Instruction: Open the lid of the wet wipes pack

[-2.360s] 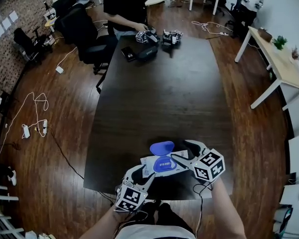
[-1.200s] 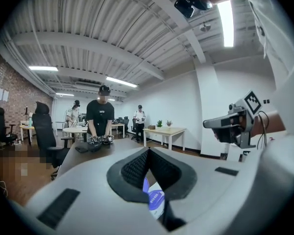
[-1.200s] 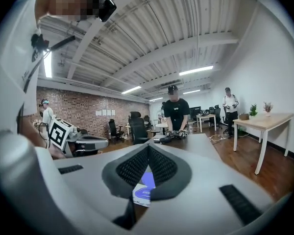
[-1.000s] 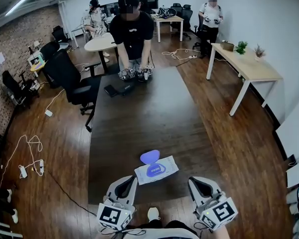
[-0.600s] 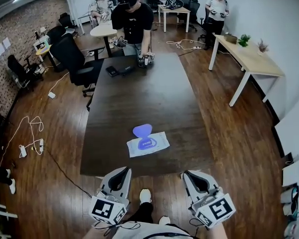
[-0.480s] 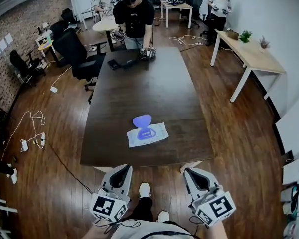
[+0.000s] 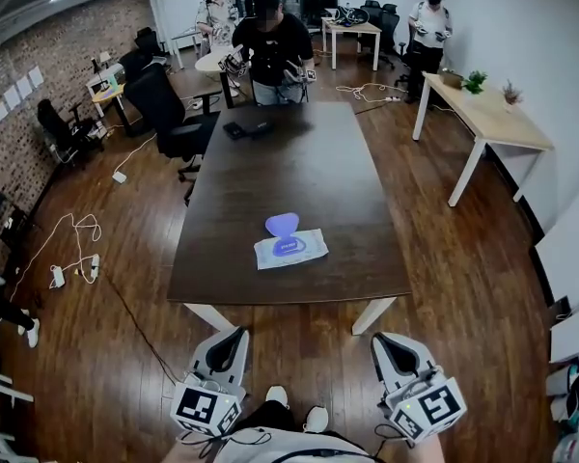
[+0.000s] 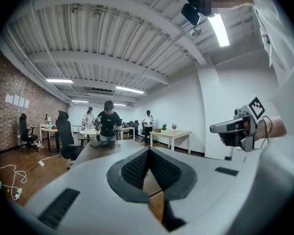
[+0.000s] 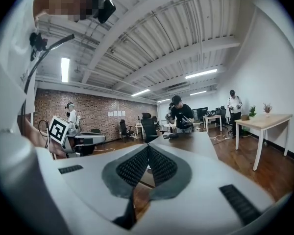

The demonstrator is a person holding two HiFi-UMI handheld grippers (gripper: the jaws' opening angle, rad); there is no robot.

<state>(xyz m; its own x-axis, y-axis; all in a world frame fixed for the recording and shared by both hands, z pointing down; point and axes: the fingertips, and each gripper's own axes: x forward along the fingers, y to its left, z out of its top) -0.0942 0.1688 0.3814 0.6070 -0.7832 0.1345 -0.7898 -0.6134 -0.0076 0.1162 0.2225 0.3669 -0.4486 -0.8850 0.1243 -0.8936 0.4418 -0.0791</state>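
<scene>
The white wet wipes pack [image 7: 291,250] lies flat on the dark table [image 7: 309,177], near its front edge. Its blue lid [image 7: 282,224] is flipped open toward the far side. My left gripper [image 7: 229,341] and right gripper [image 7: 390,346] hang over the wooden floor, well short of the table and apart from the pack. Both are shut with nothing between the pads. In the left gripper view the jaws [image 8: 148,152] meet along a closed seam and point along the table. The right gripper view shows the same for its jaws [image 9: 148,149].
A person [image 7: 275,46] stands at the table's far end with grippers in hand, a black case [image 7: 249,126] lying before them. A black office chair [image 7: 169,104] is at the table's left, a light wooden table [image 7: 492,114] at the right, and cables [image 7: 72,249] on the floor.
Both grippers have drawn back from the pack and off the table, and now hang over the floor. The pack has stayed in place with its lid open.
</scene>
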